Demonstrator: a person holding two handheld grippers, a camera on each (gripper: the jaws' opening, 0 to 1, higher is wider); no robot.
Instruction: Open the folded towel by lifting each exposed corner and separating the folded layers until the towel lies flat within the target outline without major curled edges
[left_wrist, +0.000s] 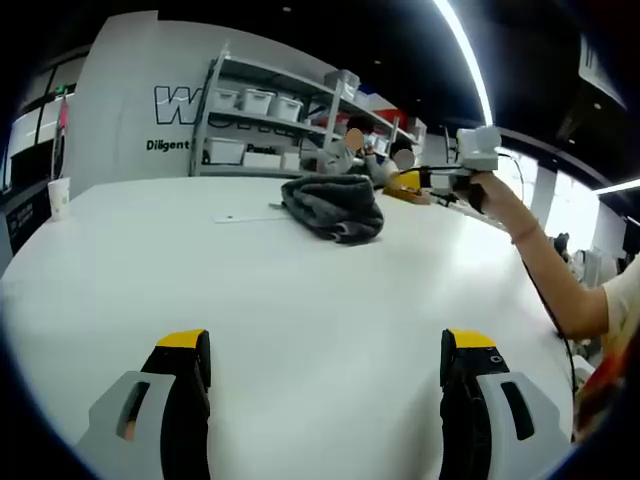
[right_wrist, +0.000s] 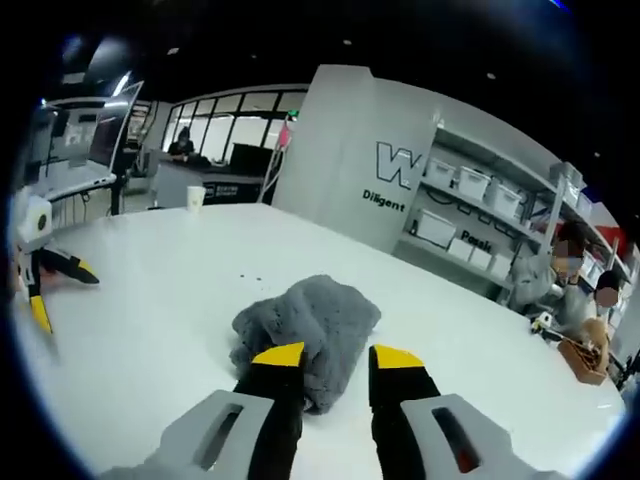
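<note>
Lying at right fingers (right_wrist: 385, 360): towel (right_wrist: 305, 330)

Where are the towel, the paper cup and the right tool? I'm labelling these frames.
towel (right_wrist: 310, 325): right gripper view, middle of the grey heap.
paper cup (left_wrist: 59, 196): left gripper view, its side wall.
right tool (right_wrist: 338, 358): right gripper view, midway between yellow tips.

Wall panel (left_wrist: 140, 110), far side of the scene, beyond the table: carries a large outlined letter "W" (left_wrist: 172, 104), cut off by the shelving unit (left_wrist: 290, 125) to its right. Below it stands the smaller dark word "Diligent" (left_wrist: 167, 145). In the right gripper view the same panel reads "W" above "Diligent". A shelf label beginning "Pa" is too blurred to read further.
</note>
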